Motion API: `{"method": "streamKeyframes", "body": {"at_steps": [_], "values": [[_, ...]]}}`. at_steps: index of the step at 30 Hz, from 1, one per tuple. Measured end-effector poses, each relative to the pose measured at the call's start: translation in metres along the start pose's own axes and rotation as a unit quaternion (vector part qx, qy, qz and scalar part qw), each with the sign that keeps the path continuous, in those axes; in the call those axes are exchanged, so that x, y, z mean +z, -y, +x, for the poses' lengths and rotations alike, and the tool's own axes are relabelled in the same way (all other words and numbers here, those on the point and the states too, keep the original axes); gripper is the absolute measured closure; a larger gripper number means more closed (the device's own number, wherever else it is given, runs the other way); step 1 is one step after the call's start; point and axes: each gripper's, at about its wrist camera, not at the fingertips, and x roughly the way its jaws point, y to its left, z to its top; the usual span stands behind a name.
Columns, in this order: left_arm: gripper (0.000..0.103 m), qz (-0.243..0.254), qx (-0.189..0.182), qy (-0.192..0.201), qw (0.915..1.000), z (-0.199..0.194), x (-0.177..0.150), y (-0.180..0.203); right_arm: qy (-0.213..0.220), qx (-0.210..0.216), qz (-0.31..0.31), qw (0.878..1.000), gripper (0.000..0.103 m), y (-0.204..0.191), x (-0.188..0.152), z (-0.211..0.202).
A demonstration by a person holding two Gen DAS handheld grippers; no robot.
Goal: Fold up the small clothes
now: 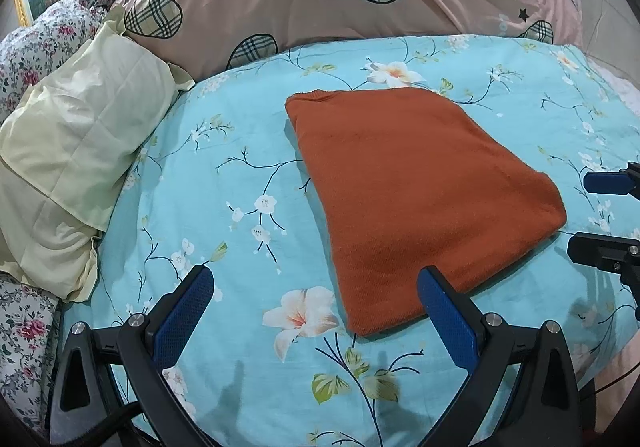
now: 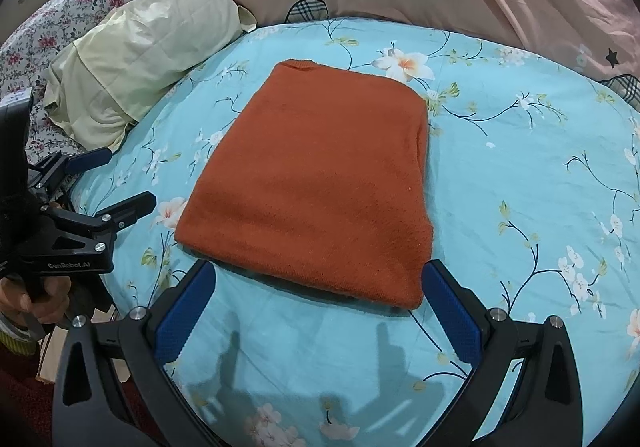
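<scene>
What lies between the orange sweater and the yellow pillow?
Only bare floral sheet separates sweater from pillow; the right wrist view shows it.

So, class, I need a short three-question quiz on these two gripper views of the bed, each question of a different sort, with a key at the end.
1. True or false: the orange sweater lies unfolded, with both sleeves spread out.
2. Multiple choice: the left gripper is A) shut on the sweater, B) open and holding nothing, C) shut on the pillow.
3. Fill in: the pale yellow pillow lies on the sweater's ___ side in both views.

Key
1. False: it is a folded rectangle on the blue floral sheet.
2. B. The right gripper is open too.
3. Left.
</scene>
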Motion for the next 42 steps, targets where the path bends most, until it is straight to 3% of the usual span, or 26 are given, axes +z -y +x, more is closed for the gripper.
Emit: {"method": "streamKeyframes", "body": {"at_steps": [42], "values": [[0.001,0.0,-0.003,0.005,1.0,-0.0057,-0.0009,0.0038,-0.002,0.002,-0.004,1.0,0.001,-0.0016,-0.0006,0.0002]]}}
